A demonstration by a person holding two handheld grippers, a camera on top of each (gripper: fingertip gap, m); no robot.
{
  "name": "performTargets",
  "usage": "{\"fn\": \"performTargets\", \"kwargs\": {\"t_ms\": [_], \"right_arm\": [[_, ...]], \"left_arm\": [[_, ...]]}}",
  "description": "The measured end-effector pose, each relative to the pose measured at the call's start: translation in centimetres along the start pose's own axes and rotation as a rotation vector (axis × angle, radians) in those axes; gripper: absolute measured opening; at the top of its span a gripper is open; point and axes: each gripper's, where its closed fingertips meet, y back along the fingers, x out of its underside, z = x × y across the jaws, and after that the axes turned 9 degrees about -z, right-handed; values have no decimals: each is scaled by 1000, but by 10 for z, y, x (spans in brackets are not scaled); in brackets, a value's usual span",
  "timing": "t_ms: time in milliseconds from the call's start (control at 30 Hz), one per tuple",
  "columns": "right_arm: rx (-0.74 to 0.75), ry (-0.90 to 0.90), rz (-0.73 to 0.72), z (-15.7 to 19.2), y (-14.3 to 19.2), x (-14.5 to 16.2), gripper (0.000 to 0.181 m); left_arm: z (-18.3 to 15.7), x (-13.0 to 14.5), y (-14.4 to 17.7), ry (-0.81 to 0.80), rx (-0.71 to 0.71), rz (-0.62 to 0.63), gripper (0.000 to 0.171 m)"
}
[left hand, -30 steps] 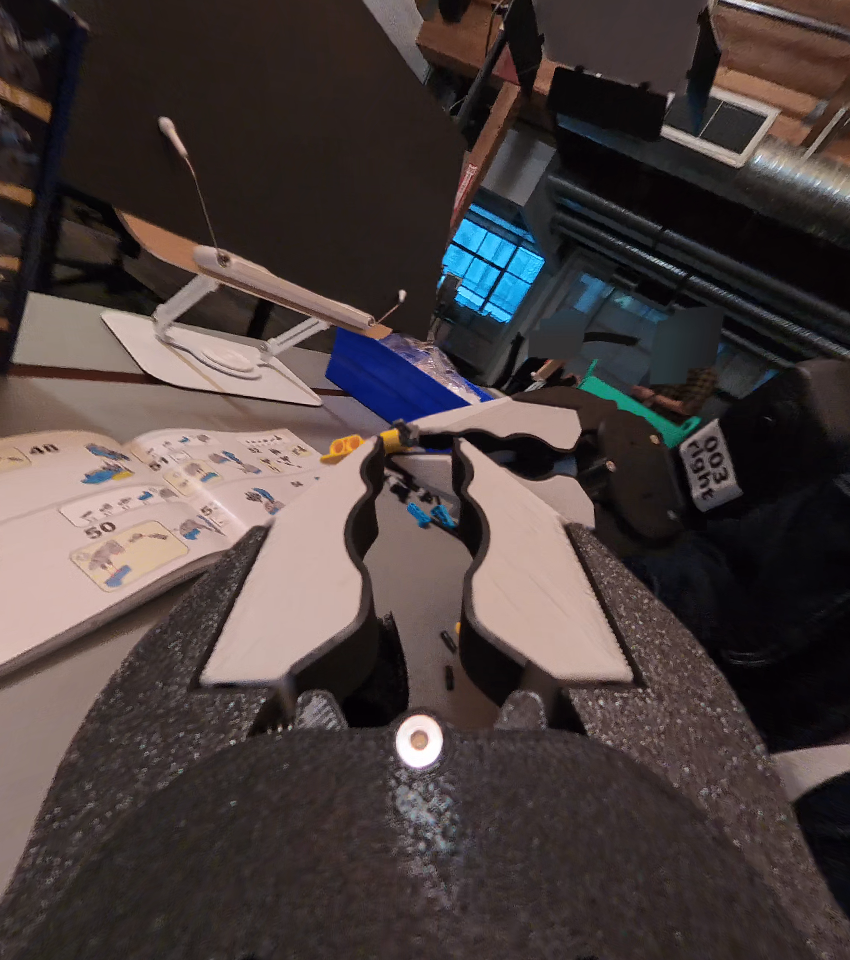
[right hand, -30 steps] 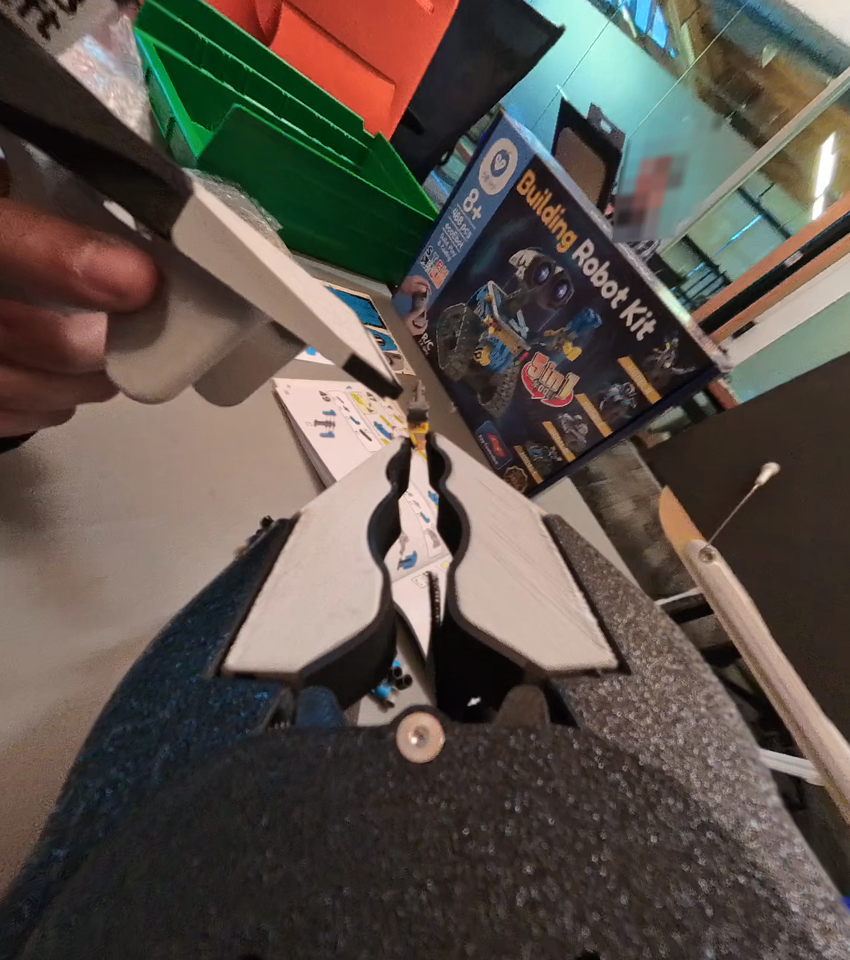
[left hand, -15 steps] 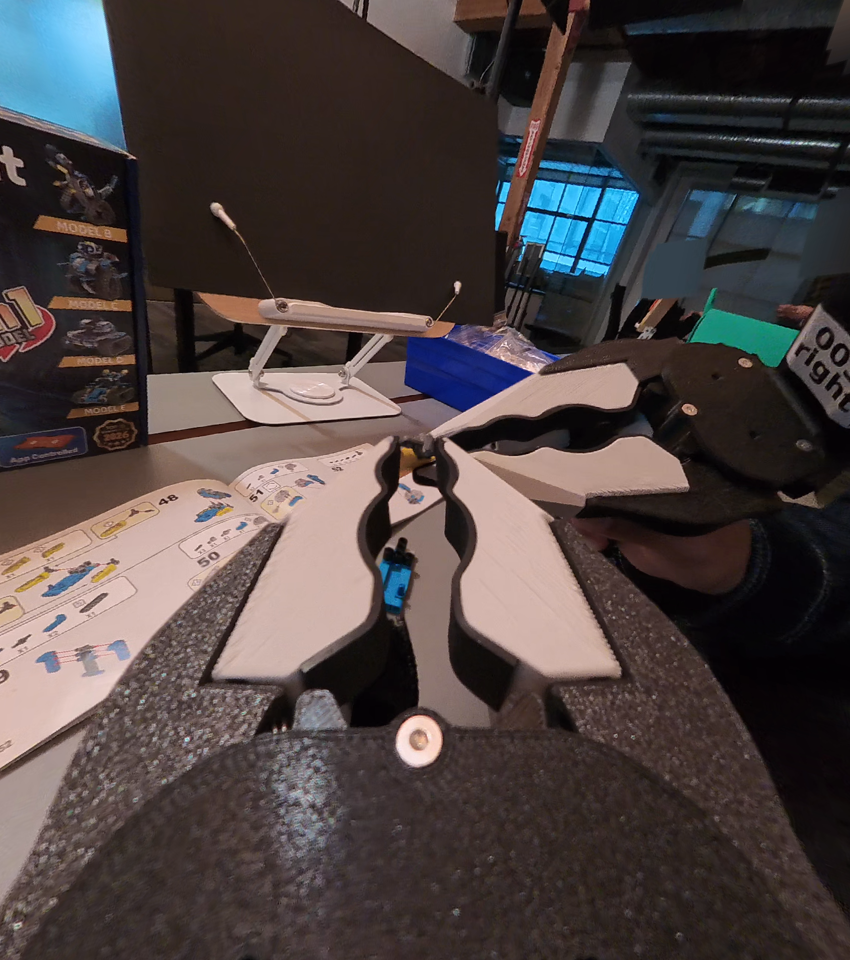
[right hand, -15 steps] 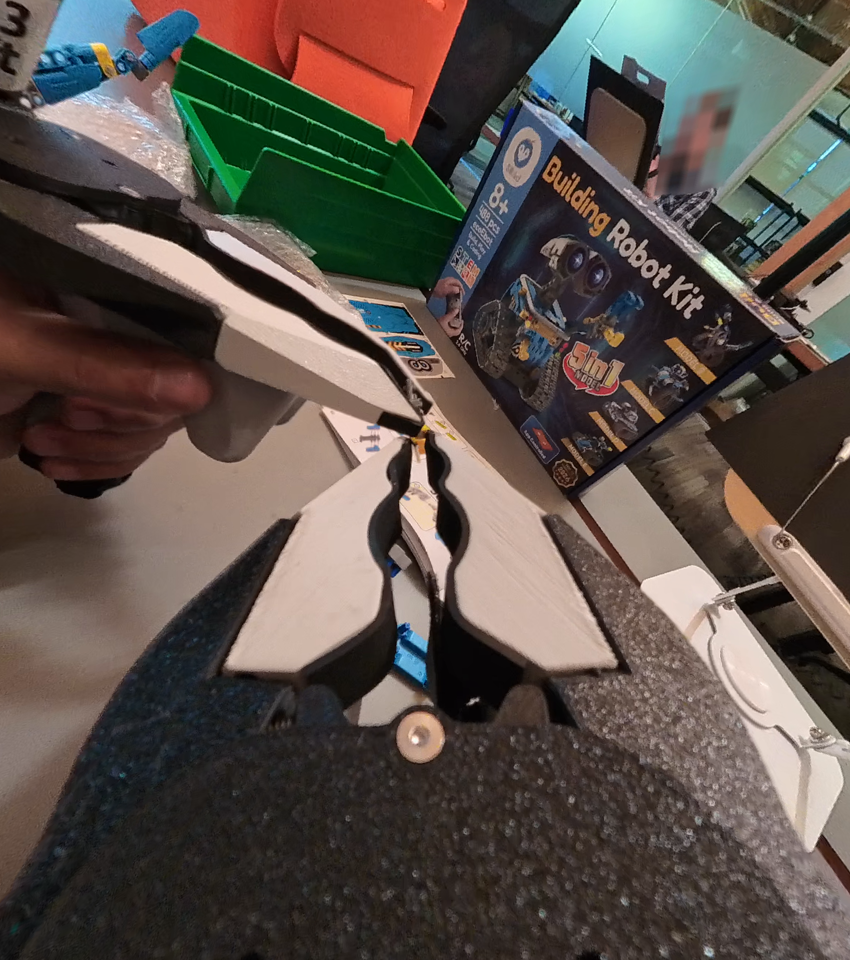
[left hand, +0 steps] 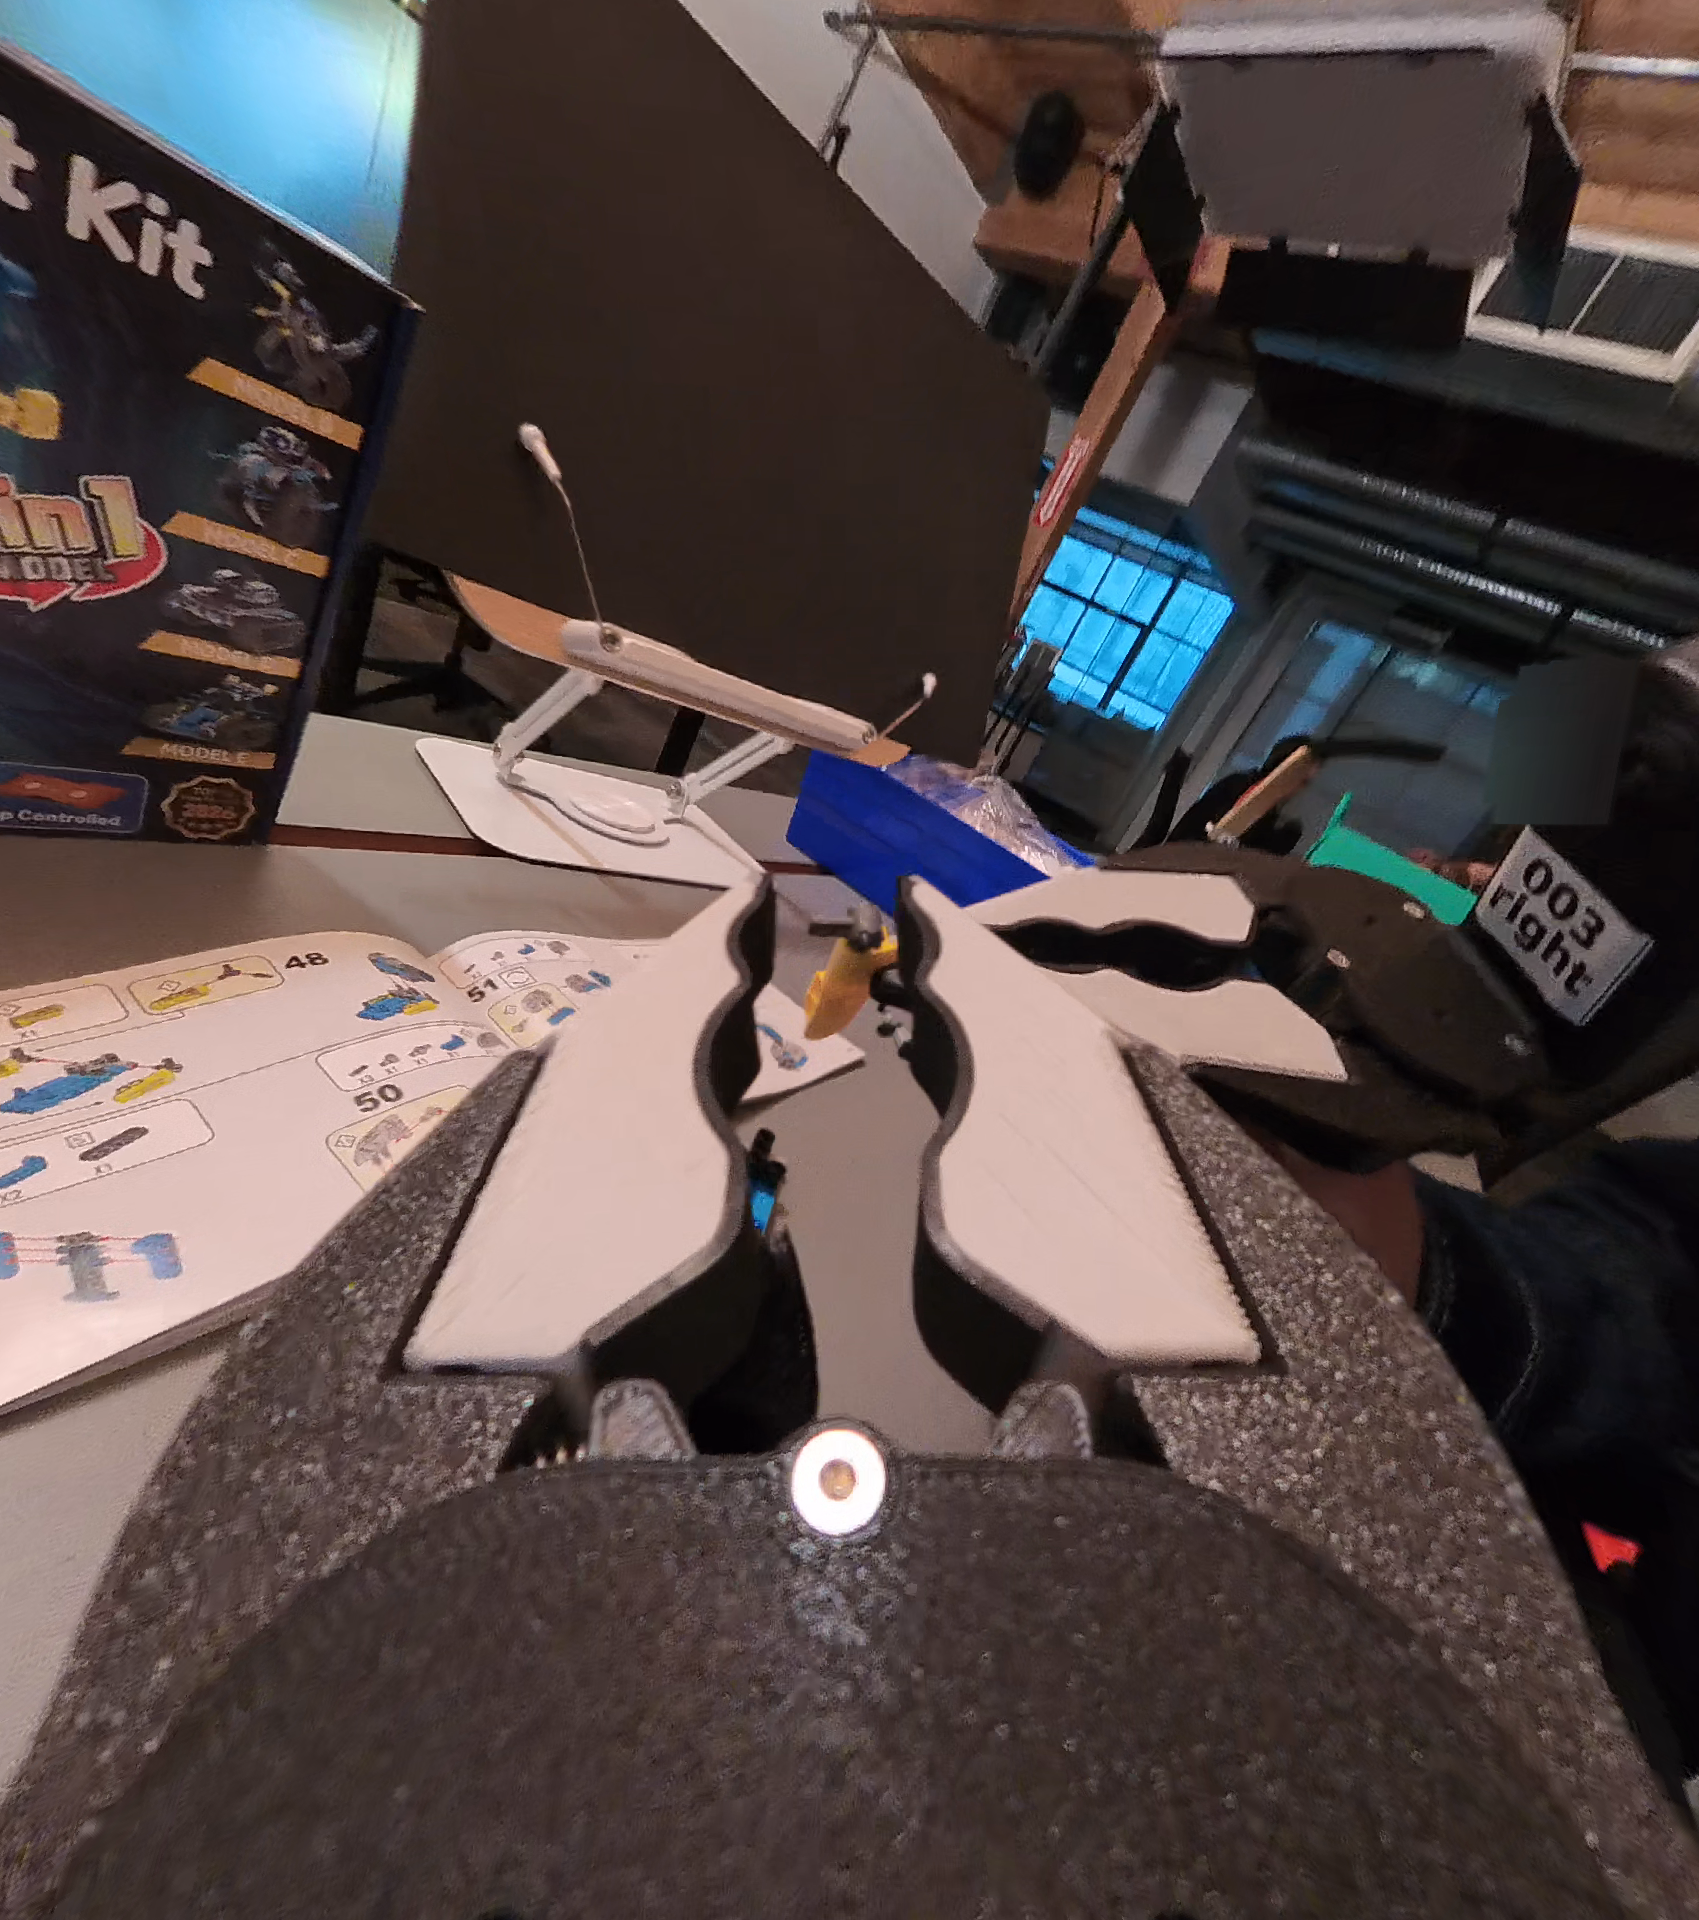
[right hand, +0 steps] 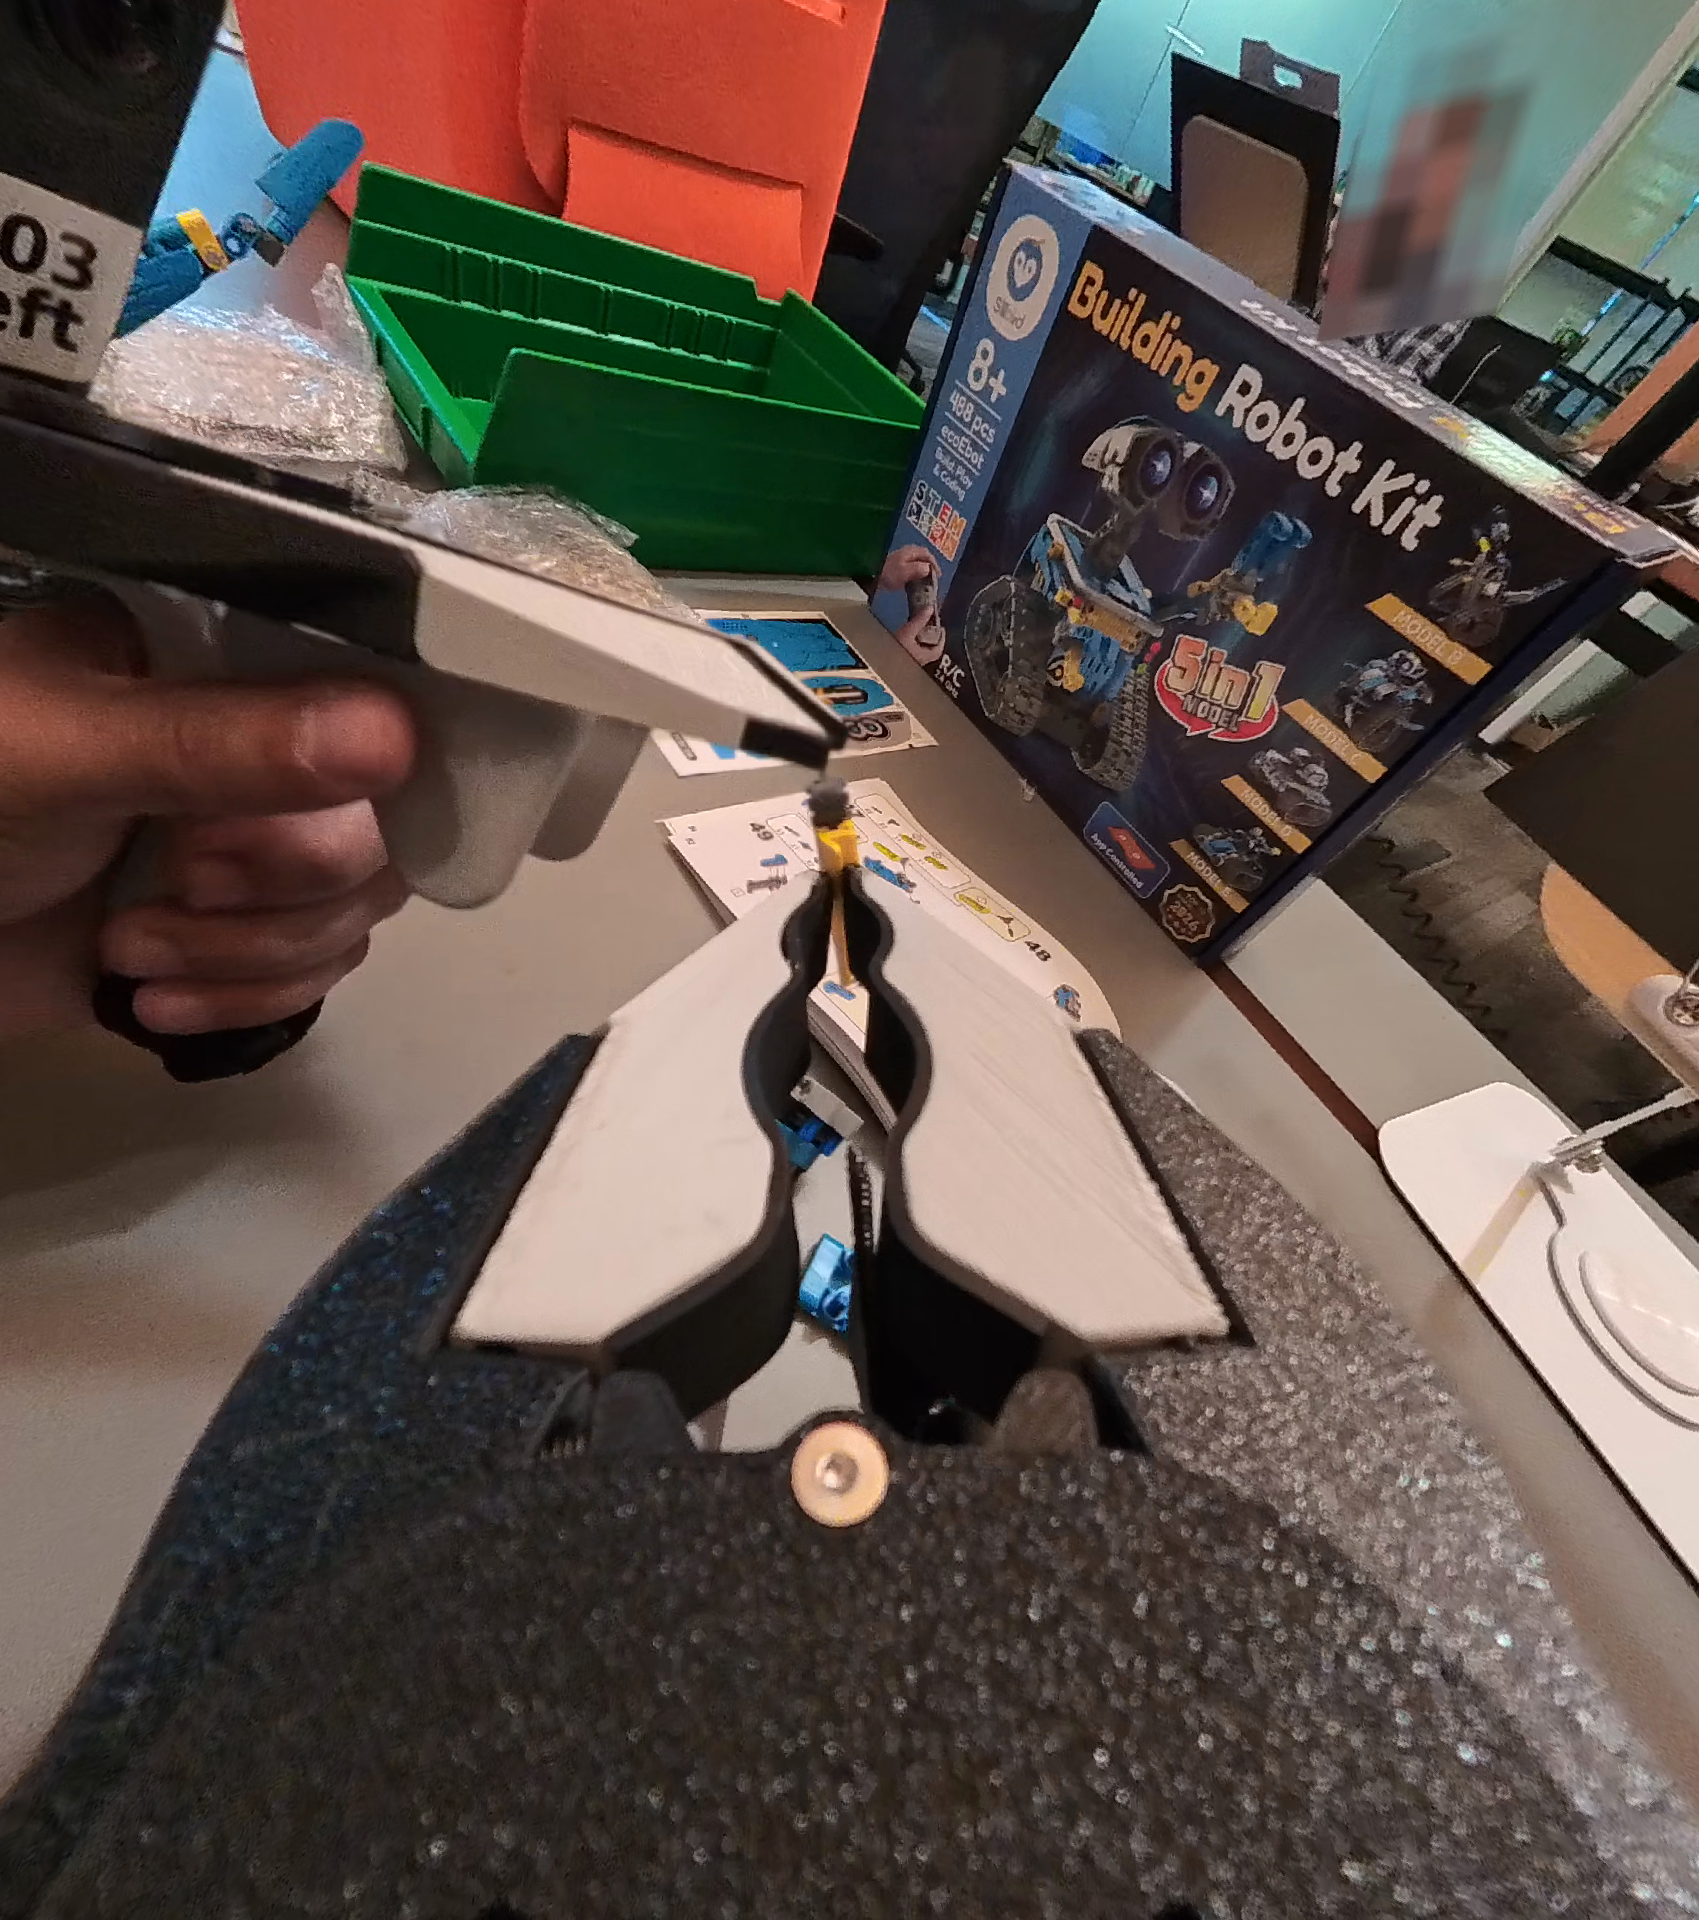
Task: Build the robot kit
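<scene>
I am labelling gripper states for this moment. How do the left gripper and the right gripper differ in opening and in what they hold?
The left gripper is open, a clear gap between its fingers, and holds nothing. The right gripper is shut on a yellow piece with a grey pin on top. The left gripper's fingertips hover just above that pin; the right gripper's tips point up toward them. Both have grey fingers and hang above the open instruction booklet.

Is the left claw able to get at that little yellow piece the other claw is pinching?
Probably yes: the left gripper is open, and the yellow piece in the right gripper sits just beyond its fingertips, nothing between.
</scene>
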Motion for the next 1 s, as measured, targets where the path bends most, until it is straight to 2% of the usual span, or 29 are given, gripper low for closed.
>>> {"fn": "performTargets", "kwargs": {"t_ms": [100, 233, 533, 800, 1000], "right_arm": [[25, -14, -7, -7, 1, 0, 0], [12, -52, -36, -6, 3, -5, 1], [-2, -88, -23, -2, 1, -2, 1], [28, -10, -2, -2, -2, 3, 0], [29, -8, -52, -1, -1, -4, 2]], "left_arm": [[6, 1, 2, 41, -26, -5, 26], [-3, 8, -3, 62, -20, -6, 26], [-2, 10, -6, 119, -31, -25, 15], [0, 14, -9, 380, 0, -66, 11], [-4, 8, -7, 363, 49, -76, 10]]}}
